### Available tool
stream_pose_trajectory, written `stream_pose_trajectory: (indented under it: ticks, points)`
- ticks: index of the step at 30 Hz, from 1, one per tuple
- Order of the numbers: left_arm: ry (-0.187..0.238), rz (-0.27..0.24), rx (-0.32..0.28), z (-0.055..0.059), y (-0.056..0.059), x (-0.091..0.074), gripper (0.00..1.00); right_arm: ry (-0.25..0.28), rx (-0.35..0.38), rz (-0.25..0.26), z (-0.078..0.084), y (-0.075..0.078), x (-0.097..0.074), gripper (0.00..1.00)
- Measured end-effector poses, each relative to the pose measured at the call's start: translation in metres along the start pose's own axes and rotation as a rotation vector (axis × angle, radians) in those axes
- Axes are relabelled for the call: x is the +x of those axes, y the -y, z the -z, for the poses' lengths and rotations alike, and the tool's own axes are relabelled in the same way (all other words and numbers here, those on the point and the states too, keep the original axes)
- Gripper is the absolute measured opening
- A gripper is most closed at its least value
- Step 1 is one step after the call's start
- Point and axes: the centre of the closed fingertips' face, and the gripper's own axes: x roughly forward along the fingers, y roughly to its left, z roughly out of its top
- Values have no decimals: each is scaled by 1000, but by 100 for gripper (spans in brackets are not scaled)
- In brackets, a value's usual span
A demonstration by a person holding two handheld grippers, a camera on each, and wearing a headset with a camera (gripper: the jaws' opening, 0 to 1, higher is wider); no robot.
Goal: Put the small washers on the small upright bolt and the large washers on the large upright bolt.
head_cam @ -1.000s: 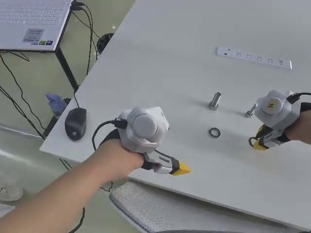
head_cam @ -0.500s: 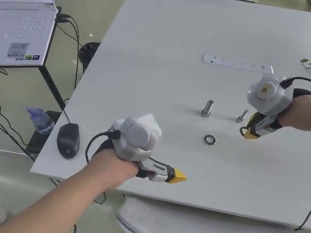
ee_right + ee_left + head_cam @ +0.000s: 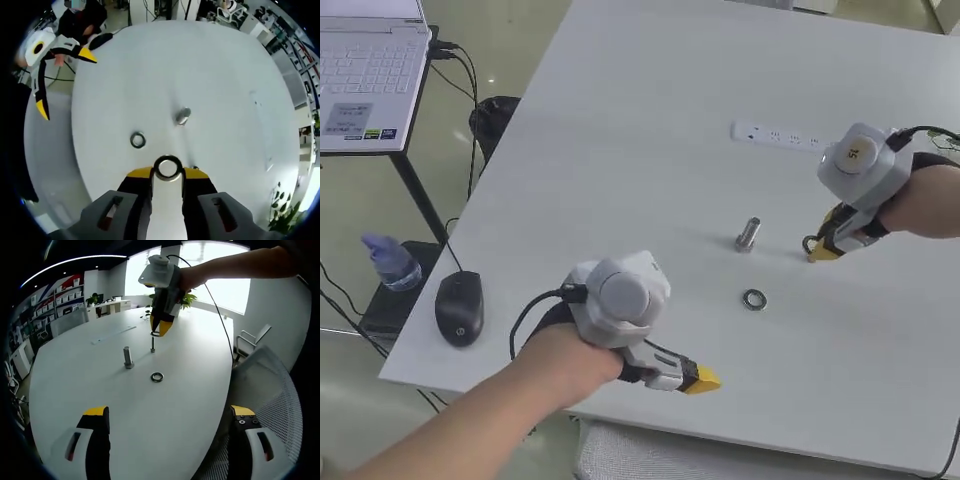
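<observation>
My right gripper (image 3: 814,250) is shut on a washer (image 3: 167,167) and holds it just above the small upright bolt (image 3: 152,345). The large upright bolt (image 3: 748,234) stands a little to the left of it on the white table (image 3: 620,150). Another washer (image 3: 754,299) lies flat on the table in front of the large bolt. My left gripper (image 3: 170,440) is open with nothing between its jaws, low over the near table edge, well short of the bolts. In the right gripper view the large bolt (image 3: 183,115) and the loose washer (image 3: 137,140) lie ahead of the held washer.
A white power strip (image 3: 775,135) lies beyond the bolts. A black mouse (image 3: 458,308) sits at the table's left corner. Off the table to the left are a laptop (image 3: 365,70) on a stand and a bottle (image 3: 390,262). A mesh chair (image 3: 650,455) is at the near edge.
My right gripper has carried the washer away from the near side toward the small bolt and now hangs over it. The left gripper has stayed about where it was; the head camera has shifted.
</observation>
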Motion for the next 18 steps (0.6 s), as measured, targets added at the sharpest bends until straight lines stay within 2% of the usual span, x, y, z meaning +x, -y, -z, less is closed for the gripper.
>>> stream_pose_trajectory:
  ticks: [7,11,13,18]
  points:
    - [13,-33,10,1,-11,5,100,6,11,10,-14,15,3,21]
    - [21,-25,10,0,-11,9,99,4,10,8,-21,21,6,21]
    - [13,-19,21,0,-11,13,98,4,8,5,-27,31,11,21]
    - [30,-14,25,-6,-12,13,97,-6,-5,-1,-31,37,22,21]
